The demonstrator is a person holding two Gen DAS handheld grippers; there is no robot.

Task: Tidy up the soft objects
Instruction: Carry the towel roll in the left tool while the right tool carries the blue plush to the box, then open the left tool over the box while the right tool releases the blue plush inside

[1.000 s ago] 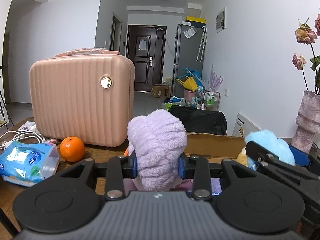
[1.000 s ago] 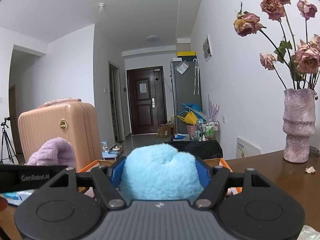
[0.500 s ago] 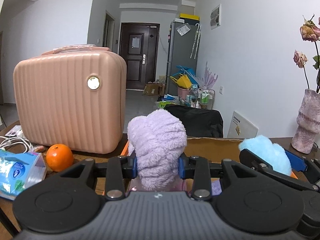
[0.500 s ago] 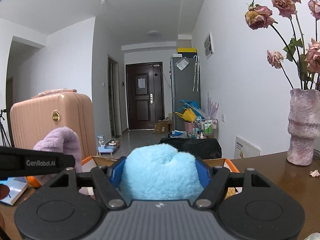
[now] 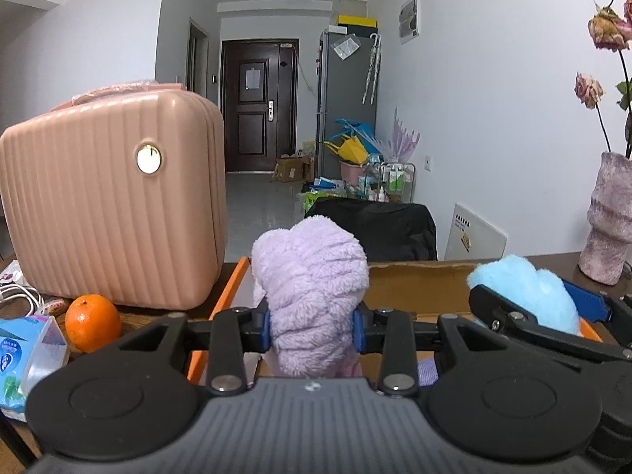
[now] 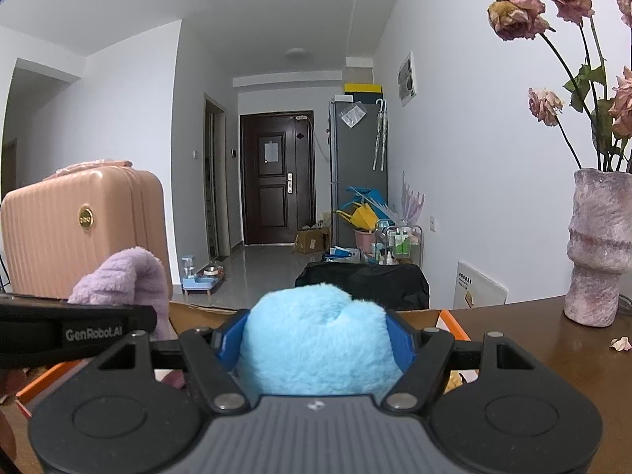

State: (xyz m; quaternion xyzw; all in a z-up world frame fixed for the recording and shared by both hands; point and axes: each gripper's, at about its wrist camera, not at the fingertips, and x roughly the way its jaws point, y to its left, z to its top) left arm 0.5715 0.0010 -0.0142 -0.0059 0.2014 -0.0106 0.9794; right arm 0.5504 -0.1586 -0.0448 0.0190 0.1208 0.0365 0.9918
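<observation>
L hand-held gripper point(image 5: 312, 326) clamps 1 lilac plush point(image 5: 312, 288); R hand-held gripper point(image 6: 316, 345) clamps 1 blue plush point(image 6: 316, 335).

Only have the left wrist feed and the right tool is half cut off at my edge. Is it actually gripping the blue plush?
Observer: Yes. In the right wrist view the right tool has both blue pads pressed into the sides of the blue plush.
Operator: What's under it?
Observer: The open cardboard box with the orange edge, its far wall just behind the plush.
Operator: Anything loose near it on that side?
Observer: A fallen petal lies on the wooden table, in front of the pink vase.
</observation>
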